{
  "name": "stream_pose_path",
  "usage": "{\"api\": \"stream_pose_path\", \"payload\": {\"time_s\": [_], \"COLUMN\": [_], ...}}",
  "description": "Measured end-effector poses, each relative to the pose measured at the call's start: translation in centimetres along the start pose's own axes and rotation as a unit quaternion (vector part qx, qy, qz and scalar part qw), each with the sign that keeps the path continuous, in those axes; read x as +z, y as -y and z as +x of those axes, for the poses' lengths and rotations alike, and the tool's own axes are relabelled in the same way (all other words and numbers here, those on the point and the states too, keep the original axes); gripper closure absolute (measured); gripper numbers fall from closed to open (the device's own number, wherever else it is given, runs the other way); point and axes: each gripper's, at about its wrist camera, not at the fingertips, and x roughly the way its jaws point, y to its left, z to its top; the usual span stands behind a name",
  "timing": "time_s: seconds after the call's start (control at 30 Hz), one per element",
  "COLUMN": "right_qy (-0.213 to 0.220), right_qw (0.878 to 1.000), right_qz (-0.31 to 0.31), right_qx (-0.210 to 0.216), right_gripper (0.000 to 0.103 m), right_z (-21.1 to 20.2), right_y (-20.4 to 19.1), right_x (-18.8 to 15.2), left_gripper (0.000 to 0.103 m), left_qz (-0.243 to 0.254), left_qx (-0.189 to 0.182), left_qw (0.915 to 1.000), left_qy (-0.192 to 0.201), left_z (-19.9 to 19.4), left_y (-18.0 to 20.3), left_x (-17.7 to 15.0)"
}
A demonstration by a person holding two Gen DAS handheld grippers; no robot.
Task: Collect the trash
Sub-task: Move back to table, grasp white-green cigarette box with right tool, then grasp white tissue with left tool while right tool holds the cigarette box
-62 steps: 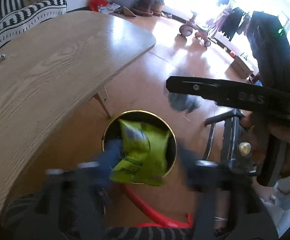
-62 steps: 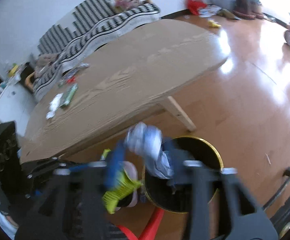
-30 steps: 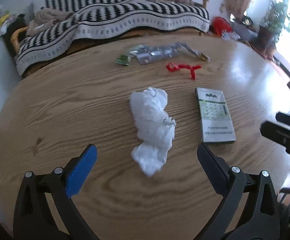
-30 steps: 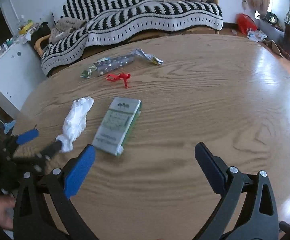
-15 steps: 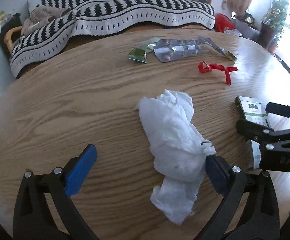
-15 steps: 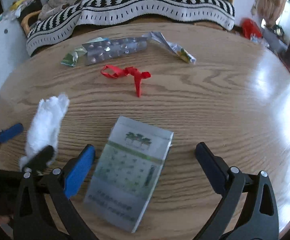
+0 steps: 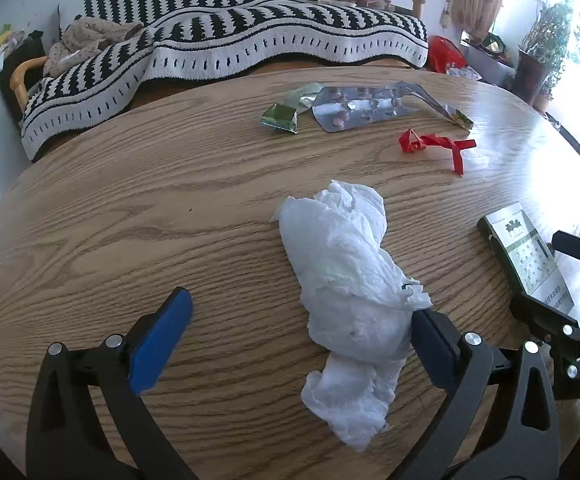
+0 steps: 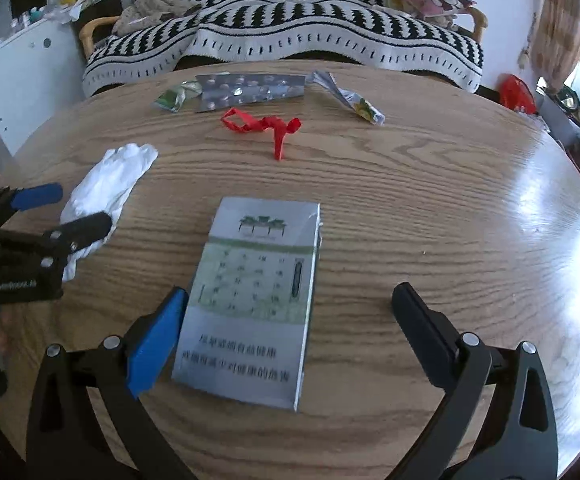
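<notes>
Now both hand-held grippers sit closer over their targets than half a second ago. In the left wrist view the left hand-held gripper [image 7: 296, 322] has advanced, so the crumpled white paper tissue [image 7: 350, 280] fills more of the lower centre of the frame; its right black finger [image 7: 436, 342] touches the tissue's side, while the blue-padded left finger [image 7: 158, 344] stands well apart on bare wood. The jaws are spread wide and grip nothing.

In the right wrist view the right hand-held gripper [image 8: 286, 328] has likewise come forward around the flat grey-and-green cigarette box [image 8: 256, 296], which now reaches down between the fingers. The blue pad [image 8: 156, 342] lies just beside the box's left edge, whether touching I cannot tell; the black finger [image 8: 422, 328] is apart from the box on the right. These jaws are also wide.

Tissue and box lie flat on the oval wooden table [image 8: 430, 200], tissue to the left of the box. Toward the upper middle of both frames lie a twisted red ribbon [image 8: 262, 126], a silver pill blister sheet [image 8: 250, 90], a small green foil wrapper [image 8: 174, 98] and a folded printed wrapper [image 8: 354, 102], unmoved. The right half of the table in the right wrist view is bare wood out to its curved rim. Beyond the far rim stands a sofa under a black-and-white striped blanket [image 7: 226, 40].
</notes>
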Motion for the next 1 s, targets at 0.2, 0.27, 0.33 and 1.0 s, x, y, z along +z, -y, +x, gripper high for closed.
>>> {"api": "stream_pose_path", "payload": {"time_s": [0.2,0.27,0.33,1.0], "right_qy": [0.015,0.010,0.026,0.089], "right_qw": [1.000,0.999,0.999,0.994], "right_qz": [-0.019,0.000,0.004,0.057], "right_qx": [0.016,0.038,0.040,0.006], "right_gripper": [0.045,0.046,0.047,0.047], "right_z": [-0.9,-1.3,-1.9,-9.9], "right_y": [-1.3,-1.2,-1.5,3.0], "right_x": [0.1,0.2,0.1,-0.3], "left_gripper": [0.019,0.087,0.088,0.088], "left_qz": [0.001,-0.012,-0.041,0.003], "left_qx": [-0.002,0.003,-0.047,-0.083], "left_qw": [1.0000,0.9998,0.9980,0.9953], "left_qy": [0.006,0.015,0.009,0.051], "left_z": [-0.3,-1.2,-1.5,-8.3], "left_y": [0.1,0.2,-0.2,5.8], "left_x": [0.0,0.0,-0.1,-0.4]}}
